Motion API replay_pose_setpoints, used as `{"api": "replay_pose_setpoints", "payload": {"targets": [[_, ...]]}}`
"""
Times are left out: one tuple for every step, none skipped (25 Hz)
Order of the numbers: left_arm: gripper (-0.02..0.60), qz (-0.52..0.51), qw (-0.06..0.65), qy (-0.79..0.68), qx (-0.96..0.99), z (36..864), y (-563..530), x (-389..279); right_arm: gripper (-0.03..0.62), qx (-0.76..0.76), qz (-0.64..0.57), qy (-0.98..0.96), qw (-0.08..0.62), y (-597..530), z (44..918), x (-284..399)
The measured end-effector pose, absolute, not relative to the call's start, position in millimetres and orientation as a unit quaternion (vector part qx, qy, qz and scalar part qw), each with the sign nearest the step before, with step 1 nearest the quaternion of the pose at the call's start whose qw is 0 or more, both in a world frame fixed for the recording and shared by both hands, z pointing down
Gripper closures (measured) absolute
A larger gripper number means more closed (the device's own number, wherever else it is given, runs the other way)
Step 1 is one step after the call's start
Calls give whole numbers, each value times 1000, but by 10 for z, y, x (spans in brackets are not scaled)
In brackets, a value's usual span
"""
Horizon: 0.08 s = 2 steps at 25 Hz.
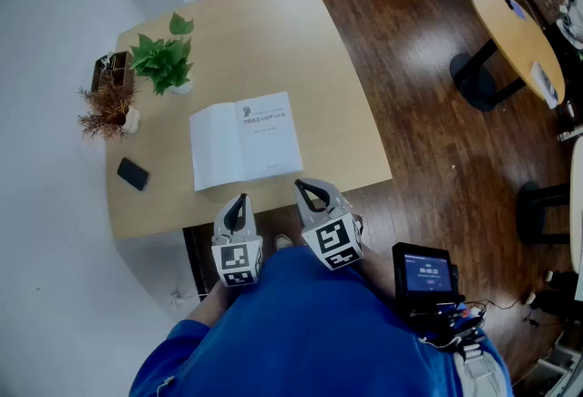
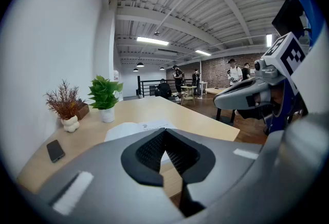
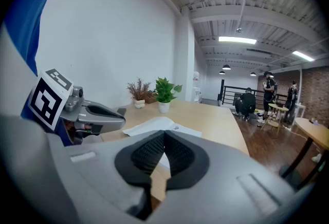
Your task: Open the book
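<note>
Book lies flat at the centre of the table, already open: plain pale leaf on the left, printed title page on the right. In head view the spine runs roughly 12 to 6. Nothing touches it.

Left gripper: jaws clenched tip to tip, nothing between the pads. It sits at 6 o'clock of the book, at the near table edge and apart from the book, with its nose tilted slightly down toward it.

Right gripper: jaws likewise clenched and empty. It sits at 5 o'clock of the book, near the book's near right corner, no contact. The two grippers are side by side, marker cubes toward the person.

Around the book, all well apart from it:
- plant in a white pot at 10 o'clock
- dried sprigs in a white vase at 9 o'clock, by the table's left edge
- box just behind the sprigs
- dark phone at 8 o'clock

Off the table, a screen unit is at the person's right side, at 4 o'clock of the right gripper. A round table stands at 2 o'clock across the wood floor. The gripper views show people far back in the room.
</note>
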<state>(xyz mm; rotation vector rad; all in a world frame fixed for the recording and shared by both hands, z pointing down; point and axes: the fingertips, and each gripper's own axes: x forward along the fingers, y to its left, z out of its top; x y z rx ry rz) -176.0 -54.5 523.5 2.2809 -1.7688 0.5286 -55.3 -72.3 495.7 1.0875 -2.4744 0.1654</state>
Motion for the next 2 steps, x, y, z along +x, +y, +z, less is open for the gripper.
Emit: {"api": "replay_pose_setpoints", "payload": {"targets": [[574,180,105,-600,772,5238,-541,-1763,591,391,60,-893,214,-724,4952,-558],[574,182,106,-601,771,5241,-538,-1765,591,391,60,-894,213,-724,4947,-563]]}}
